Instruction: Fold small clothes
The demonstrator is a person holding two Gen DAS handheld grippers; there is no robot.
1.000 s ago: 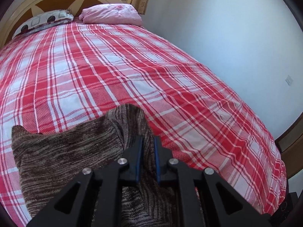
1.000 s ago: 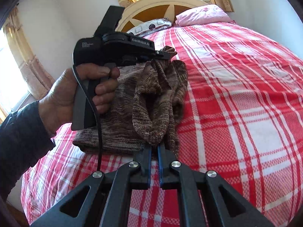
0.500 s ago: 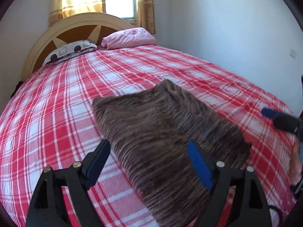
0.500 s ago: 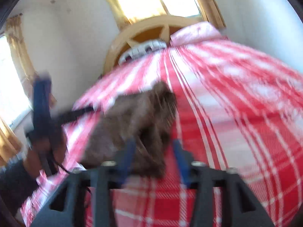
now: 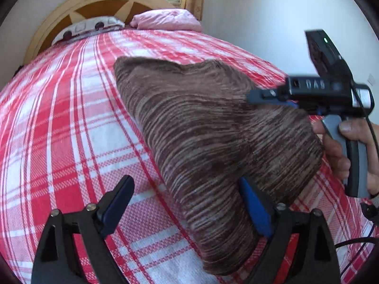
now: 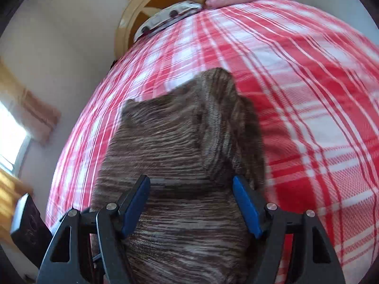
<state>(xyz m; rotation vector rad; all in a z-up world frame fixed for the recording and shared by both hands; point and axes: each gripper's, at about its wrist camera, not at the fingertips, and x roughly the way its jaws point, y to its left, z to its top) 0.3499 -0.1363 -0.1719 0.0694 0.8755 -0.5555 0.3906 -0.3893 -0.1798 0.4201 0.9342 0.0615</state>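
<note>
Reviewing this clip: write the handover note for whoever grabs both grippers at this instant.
Left gripper: open, holds nothing, at the near edge of the brown knit garment.
Right gripper: open, over the garment, holds nothing.
The garment lies folded on the plaid bedspread, one layer doubled over along its right side.
Done: at least one fold.
Left: judge whether another fold or smoothing is needed.

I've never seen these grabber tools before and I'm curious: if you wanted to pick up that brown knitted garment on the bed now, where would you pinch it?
Probably at the near corner of the brown knitted garment, coming in low from the foot of the bed. It lies folded and flat, so only an edge gives thin layers to pinch. Both the left gripper and right gripper stand open.
</note>
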